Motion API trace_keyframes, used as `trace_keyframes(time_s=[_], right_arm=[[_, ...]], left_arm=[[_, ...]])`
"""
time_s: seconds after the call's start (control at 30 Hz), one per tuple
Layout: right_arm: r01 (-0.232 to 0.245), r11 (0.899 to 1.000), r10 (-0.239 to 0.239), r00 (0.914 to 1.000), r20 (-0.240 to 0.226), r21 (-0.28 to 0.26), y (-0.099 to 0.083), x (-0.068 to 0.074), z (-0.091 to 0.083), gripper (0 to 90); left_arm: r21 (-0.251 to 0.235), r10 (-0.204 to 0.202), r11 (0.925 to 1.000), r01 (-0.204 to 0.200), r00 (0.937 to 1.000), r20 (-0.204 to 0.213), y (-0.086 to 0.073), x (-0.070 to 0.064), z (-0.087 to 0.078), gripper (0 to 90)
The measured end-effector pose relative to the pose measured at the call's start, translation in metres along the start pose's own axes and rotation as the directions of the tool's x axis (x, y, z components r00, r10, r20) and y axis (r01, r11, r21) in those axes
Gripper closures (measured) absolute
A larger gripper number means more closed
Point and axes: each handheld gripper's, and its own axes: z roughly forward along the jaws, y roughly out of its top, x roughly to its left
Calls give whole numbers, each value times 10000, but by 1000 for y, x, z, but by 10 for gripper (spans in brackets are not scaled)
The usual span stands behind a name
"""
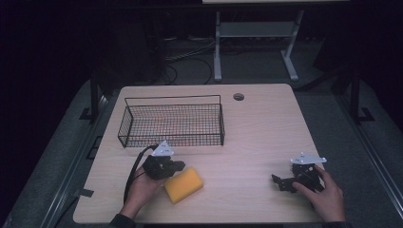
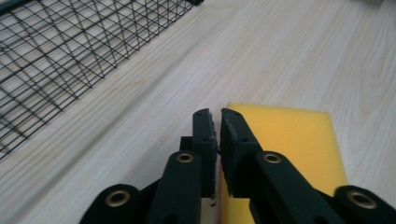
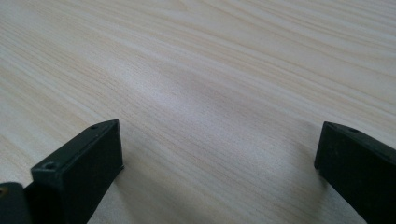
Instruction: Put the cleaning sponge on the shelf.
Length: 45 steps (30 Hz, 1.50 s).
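My left gripper's [image 2: 215, 116] fingers [image 2: 205, 135] covering the sponge's [image 2: 289, 140] near-left edge, wire basket [image 2: 70, 56] cut off by the left gripper view's top and left edges, my forearms clipped at the high view's bottom, dark room beyond the tabletop [image 1: 266, 128] too dim to read.

Wire basket [image 1: 173, 124], yellow sponge [image 1: 183, 184], wooden table [image 1: 266, 128]

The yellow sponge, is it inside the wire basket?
No, the yellow sponge lies on the table, in front of the wire basket.
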Motion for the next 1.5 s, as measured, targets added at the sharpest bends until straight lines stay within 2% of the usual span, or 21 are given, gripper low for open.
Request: trace_keyframes(time_s=[0.07, 0.2, 0.4, 0.43, 0.5, 0.53, 0.57, 0.77, 0.87, 1.0, 1.2, 1.37, 1.47, 1.5], right_arm=[[-5, 10000, 5, 10000, 0, -1, 0, 0, 0, 2], [-1, 10000, 1, 10000, 1, 5, 0, 0, 0, 2], [-5, 10000, 5, 10000, 0, -1, 0, 0, 0, 2], [-6, 10000, 6, 10000, 0, -2, 0, 0, 0, 2], [-2, 10000, 2, 10000, 1, 4, 0, 0, 0, 2], [-2, 10000, 2, 10000, 1, 4, 0, 0, 0, 2], [3, 10000, -3, 10000, -1, 1, 0, 0, 0, 2], [-2, 10000, 2, 10000, -1, -4, 0, 0, 0, 2], [5, 10000, -5, 10000, -1, -1, 0, 0, 0, 2], [7, 10000, -7, 10000, 0, -1, 0, 0, 0, 2], [-4, 10000, 4, 10000, 0, -4, 0, 0, 0, 2], [-5, 10000, 5, 10000, 1, 1, 0, 0, 0, 2], [-2, 10000, 2, 10000, 1, 3, 0, 0, 0, 2], [-4, 10000, 4, 10000, 0, -2, 0, 0, 0, 2]], left_arm=[[39, -85, 10000, 85, 10000, 44, 1, 0, -4, 770], [427, -105, 9990, 99, 9998, 149, 4, -2, -9, 695], [877, -63, 9961, 40, 9997, 257, 7, -8, -12, 534], [954, -152, 9954, 124, 9995, 290, 8, -9, -12, 505], [1273, -95, 9919, 50, 9994, 347, 10, -11, -11, 413], [1461, -111, 9892, 61, 9994, 340, 11, -12, -10, 413], [1653, -56, 9862, -8, 9993, 382, 13, -13, -9, 377], [2157, 189, 9760, -294, 9985, 504, 19, -20, -5, 235], [2526, 334, 9665, -459, 9980, 537, 19, -22, -1, 183], [2859, 434, 9565, -582, 9974, 579, 19, -26, 5, 150], [3013, 525, 9510, -690, 9967, 625, 20, -31, 11, 142], [3258, 658, 9417, -843, 9955, 675, 19, -33, 17, 142], [3334, 638, 9391, -834, 9956, 693, 18, -36, 22, 143], [3415, 676, 9358, -873, 9953, 691, 17, -36, 23, 142]])
